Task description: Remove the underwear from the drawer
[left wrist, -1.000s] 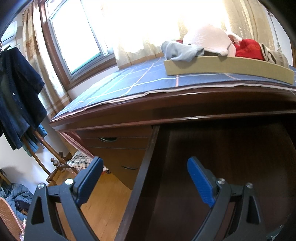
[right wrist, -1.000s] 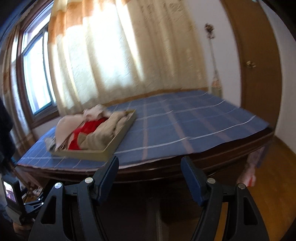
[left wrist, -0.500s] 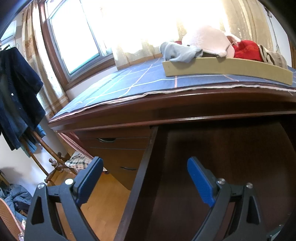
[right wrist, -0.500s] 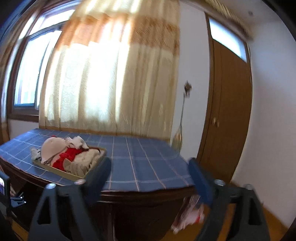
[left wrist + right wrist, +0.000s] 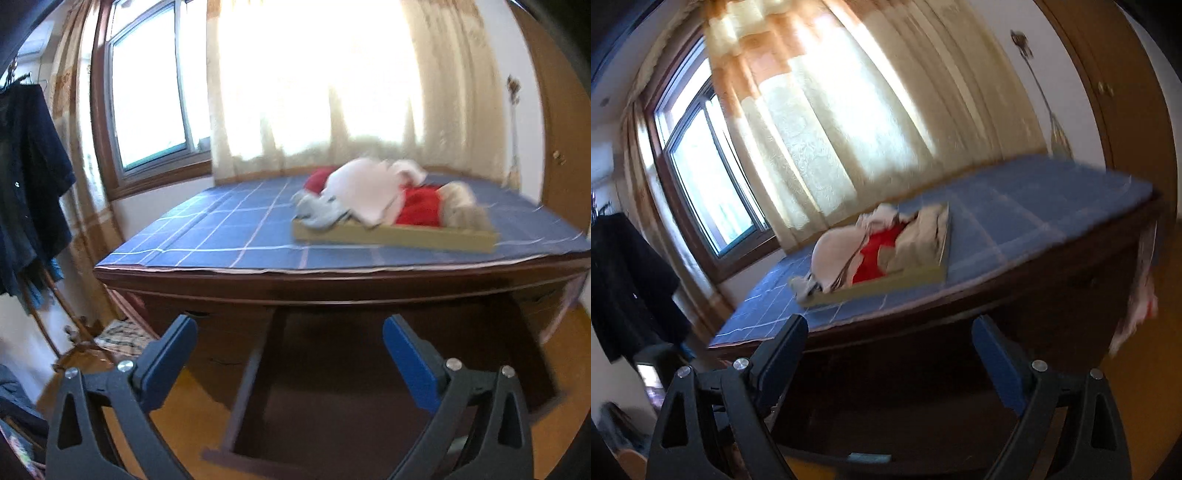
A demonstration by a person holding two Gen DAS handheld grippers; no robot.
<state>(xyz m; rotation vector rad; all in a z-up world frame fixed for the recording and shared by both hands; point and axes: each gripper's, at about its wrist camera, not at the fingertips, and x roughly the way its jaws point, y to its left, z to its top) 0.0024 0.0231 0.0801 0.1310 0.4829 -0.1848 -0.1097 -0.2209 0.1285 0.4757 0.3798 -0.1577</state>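
Only in left wrist view: pulled-out dark wooden drawer (image 5: 332,387) at frame bottom, beneath left gripper (image 5: 290,354), jaws apart, empty; right gripper (image 5: 890,354) rolled, jaws just opened wide, empty.

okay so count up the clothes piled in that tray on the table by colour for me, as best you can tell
Blurred frames, so this counts visible colour patches in the tray:
white or cream pieces: 2
red pieces: 2
grey piece: 1
beige or tan piece: 1
Total: 6, though some patches may belong to one garment.

Both grippers (image 5: 290,347) (image 5: 890,347) agape, empty
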